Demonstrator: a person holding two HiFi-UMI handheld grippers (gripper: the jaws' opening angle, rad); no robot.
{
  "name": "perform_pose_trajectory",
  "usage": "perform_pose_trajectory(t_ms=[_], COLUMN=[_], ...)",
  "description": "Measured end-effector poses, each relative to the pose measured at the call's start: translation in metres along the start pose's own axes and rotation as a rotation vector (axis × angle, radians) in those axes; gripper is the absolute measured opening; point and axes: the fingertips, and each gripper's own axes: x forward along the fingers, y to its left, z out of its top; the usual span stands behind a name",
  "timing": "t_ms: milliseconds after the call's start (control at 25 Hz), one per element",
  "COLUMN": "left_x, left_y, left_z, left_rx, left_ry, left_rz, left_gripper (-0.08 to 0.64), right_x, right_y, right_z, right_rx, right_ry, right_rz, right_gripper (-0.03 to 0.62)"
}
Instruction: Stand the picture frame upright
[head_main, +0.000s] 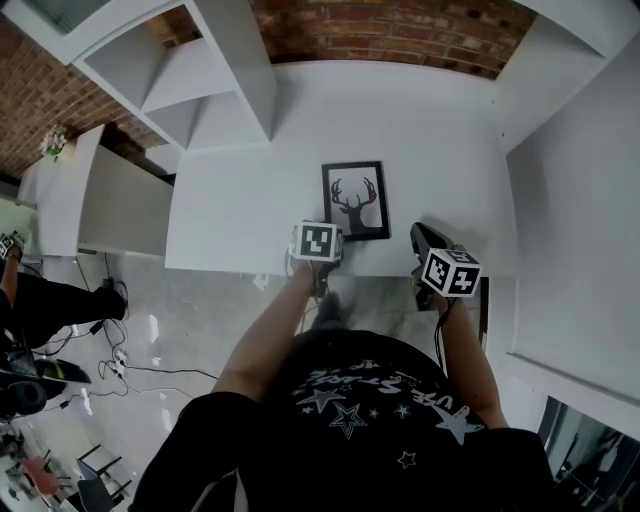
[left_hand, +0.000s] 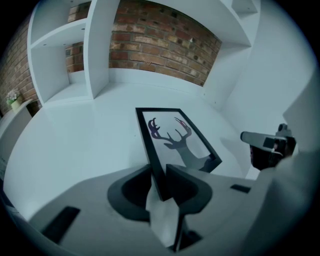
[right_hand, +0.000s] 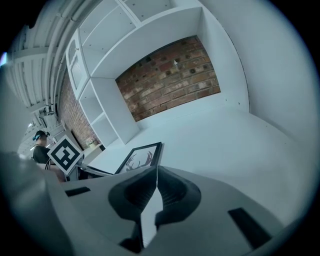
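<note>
A black picture frame (head_main: 355, 200) with a deer-antler print lies face up on the white desk (head_main: 240, 200). My left gripper (head_main: 325, 232) sits at the frame's near left corner. In the left gripper view the picture frame (left_hand: 175, 137) runs away from me, and its black edge is pinched between the jaws of the left gripper (left_hand: 159, 174). My right gripper (head_main: 420, 236) hovers just right of the frame, apart from it. In the right gripper view the right gripper (right_hand: 157, 171) is shut with nothing in it, and the picture frame (right_hand: 141, 157) lies ahead to the left.
White shelving (head_main: 190, 80) stands at the desk's back left and a white side wall (head_main: 560, 160) on the right. A brick wall (head_main: 390, 30) closes the back. The desk's front edge (head_main: 250, 270) is just under my hands.
</note>
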Motion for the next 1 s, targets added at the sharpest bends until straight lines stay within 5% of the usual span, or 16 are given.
perform_pose_trajectory(t_ms=[440, 600, 1000], left_x=[-0.02, -0.022, -0.043], left_y=[-0.009, -0.029, -0.046], left_z=[-0.033, -0.048, -0.086], left_rx=[0.025, -0.019, -0.038], left_ry=[0.008, 0.002, -0.007], left_rz=[0.069, -0.009, -0.01], left_gripper=[0.098, 0.097, 0.097], right_x=[-0.021, -0.032, -0.054], right_y=[-0.002, -0.004, 0.016], right_z=[-0.029, -0.039, -0.08], right_rx=[-0.01, -0.012, -0.007], right_ry=[0.045, 0.058, 0.142], right_rz=[0.049, 0.058, 0.163], right_gripper=[0.017, 0.017, 0.017])
